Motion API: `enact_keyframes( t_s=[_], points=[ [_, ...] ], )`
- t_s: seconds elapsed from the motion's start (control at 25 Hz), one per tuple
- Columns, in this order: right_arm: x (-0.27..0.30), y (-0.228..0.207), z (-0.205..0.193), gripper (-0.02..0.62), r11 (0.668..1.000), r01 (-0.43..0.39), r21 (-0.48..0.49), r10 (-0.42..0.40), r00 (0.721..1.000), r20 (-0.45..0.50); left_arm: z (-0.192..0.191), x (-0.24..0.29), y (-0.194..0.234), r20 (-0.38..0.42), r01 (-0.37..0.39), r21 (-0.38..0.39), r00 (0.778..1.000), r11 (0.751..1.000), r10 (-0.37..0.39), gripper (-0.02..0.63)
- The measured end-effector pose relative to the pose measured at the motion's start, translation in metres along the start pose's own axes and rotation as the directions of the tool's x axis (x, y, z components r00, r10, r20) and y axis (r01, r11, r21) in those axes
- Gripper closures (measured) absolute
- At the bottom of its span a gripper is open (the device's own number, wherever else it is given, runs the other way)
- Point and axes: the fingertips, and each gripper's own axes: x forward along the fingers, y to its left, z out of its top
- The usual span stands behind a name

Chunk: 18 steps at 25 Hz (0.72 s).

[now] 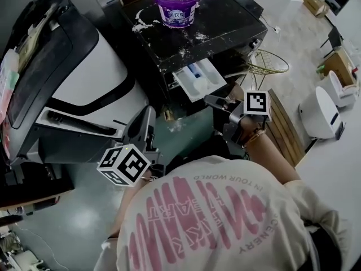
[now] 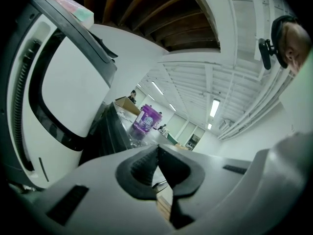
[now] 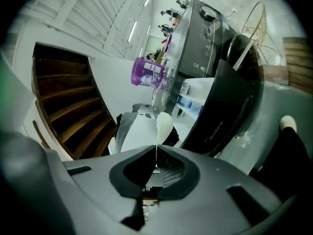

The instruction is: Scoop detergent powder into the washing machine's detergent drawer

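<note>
Well, in the head view the washing machine has its detergent drawer pulled out. The purple detergent tub stands open on the machine's dark top, with spilled powder scattered around it. The right gripper sits just below the drawer's front. The left gripper hangs off to the side near a white appliance, well apart from the drawer.

In the left gripper view the pads are pressed together with nothing between them. The tub shows far ahead, up on the machine.

In the right gripper view the pads pinch the thin handle of a white scoop. Its bowl stands out past the fingertips and is seen nearly edge-on. The drawer's white and blue compartments lie just behind the bowl, and the tub is higher up and well apart. I cannot tell whether the bowl carries any powder.

My worry is that grip. A narrow handle between flat pads could swivel. A bowl turned on its edge would shed its load onto the floor or the drawer's front rather than into a compartment. The powder already lying on the top suggests it spills easily. With the scoop below the tub, the reach back up for powder also risks knocking the open drawer.
</note>
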Motion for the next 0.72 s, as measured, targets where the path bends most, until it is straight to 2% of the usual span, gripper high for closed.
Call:
enact_keyframes(
  t_s=[0.2, 0.36, 0.56, 0.72],
  points=[
    [0.01, -0.008, 0.003, 0.592, 0.995, 0.085, -0.054, -0.085, 0.996, 0.002, 0.002, -0.008, 0.01, 0.02, -0.019, -0.022, 1.0, 1.0, 0.019, 0.603],
    [0.014, -0.01, 0.008, 0.592, 0.979, 0.145, -0.146, -0.146, 0.989, 0.004, 0.003, -0.012, 0.015, 0.038, -0.023, -0.037, 0.999, 0.999, 0.025, 0.603],
    [0.015, -0.013, 0.014, 0.592, 0.937, 0.219, -0.271, -0.226, 0.974, 0.003, 0.008, -0.014, 0.019, 0.065, -0.019, -0.056, 0.998, 0.998, 0.023, 0.603],
    [0.015, -0.02, 0.016, 0.592, 0.883, 0.279, -0.378, -0.302, 0.953, -0.002, 0.013, -0.011, 0.019, 0.082, -0.013, -0.058, 0.997, 0.998, 0.018, 0.603]
  ],
)
